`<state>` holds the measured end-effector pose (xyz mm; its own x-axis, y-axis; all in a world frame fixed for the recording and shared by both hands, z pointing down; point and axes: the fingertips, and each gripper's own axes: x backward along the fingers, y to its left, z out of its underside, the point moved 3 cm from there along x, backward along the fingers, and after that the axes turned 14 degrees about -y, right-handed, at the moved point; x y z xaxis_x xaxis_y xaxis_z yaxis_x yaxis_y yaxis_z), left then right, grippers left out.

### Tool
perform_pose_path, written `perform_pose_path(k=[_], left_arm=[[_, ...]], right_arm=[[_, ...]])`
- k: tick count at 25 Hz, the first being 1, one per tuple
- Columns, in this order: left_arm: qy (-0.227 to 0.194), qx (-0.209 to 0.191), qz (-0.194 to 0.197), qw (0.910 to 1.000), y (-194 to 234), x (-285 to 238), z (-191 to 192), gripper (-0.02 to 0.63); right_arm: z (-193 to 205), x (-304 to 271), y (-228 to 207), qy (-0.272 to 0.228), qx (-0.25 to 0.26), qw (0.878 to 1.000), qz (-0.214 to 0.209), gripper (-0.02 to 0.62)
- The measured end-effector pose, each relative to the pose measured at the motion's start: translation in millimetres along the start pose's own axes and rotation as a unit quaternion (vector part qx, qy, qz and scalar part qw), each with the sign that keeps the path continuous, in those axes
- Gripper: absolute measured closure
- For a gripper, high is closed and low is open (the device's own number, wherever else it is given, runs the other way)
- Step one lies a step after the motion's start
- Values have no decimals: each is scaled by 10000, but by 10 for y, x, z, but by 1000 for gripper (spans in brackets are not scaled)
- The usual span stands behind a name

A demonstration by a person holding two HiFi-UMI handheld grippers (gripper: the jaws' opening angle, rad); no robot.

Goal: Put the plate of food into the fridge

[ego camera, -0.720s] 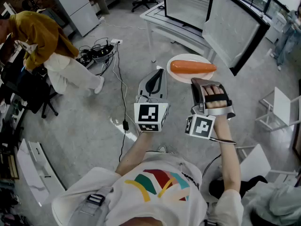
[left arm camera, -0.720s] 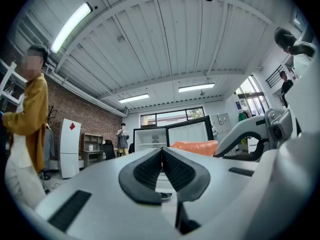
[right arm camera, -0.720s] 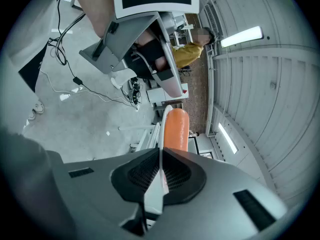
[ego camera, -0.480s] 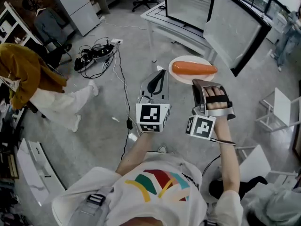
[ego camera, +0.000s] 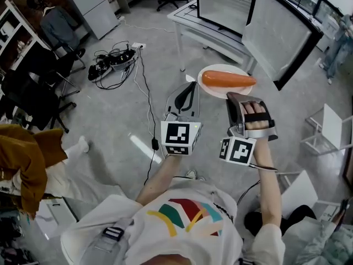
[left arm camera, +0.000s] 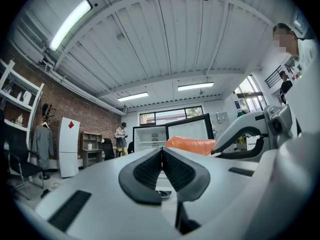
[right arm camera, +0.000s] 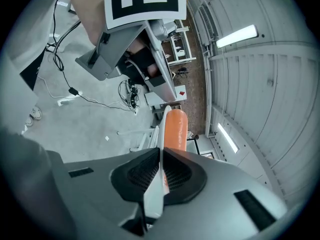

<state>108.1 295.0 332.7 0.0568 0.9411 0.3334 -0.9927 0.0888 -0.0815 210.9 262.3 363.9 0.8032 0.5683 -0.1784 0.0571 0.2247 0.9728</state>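
Observation:
A white plate [ego camera: 215,90] carries a long orange piece of food [ego camera: 228,80]. My right gripper [ego camera: 235,96] is shut on the plate's near rim and holds it level in the air. In the right gripper view the rim [right arm camera: 159,170] sits pinched between the pads, with the food [right arm camera: 175,128] beyond. My left gripper [ego camera: 189,85] is shut on nothing, just left of the plate; its closed jaws [left arm camera: 161,150] point at the open fridge [left arm camera: 150,136]. The fridge [ego camera: 225,4] stands ahead on a white table [ego camera: 190,22], its door [ego camera: 278,35] swung open to the right.
Cables and a power strip [ego camera: 113,59] lie on the concrete floor at the left. Black office chairs [ego camera: 33,95] stand at the far left, and a person in a yellow top [ego camera: 22,159] is at the lower left. A white chair [ego camera: 326,128] is on the right.
The person in the yellow top has moved from the upper left to the lower left of the head view. Both grippers and the plate have hardly shifted.

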Motion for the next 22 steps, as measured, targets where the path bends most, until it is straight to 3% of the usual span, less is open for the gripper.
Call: perform_pose_path(k=[22], left_arm=[[13,90,7,10000,813,-633,280,599]], right_arm=[[36,-935,-387,129,96,9998,114,575]])
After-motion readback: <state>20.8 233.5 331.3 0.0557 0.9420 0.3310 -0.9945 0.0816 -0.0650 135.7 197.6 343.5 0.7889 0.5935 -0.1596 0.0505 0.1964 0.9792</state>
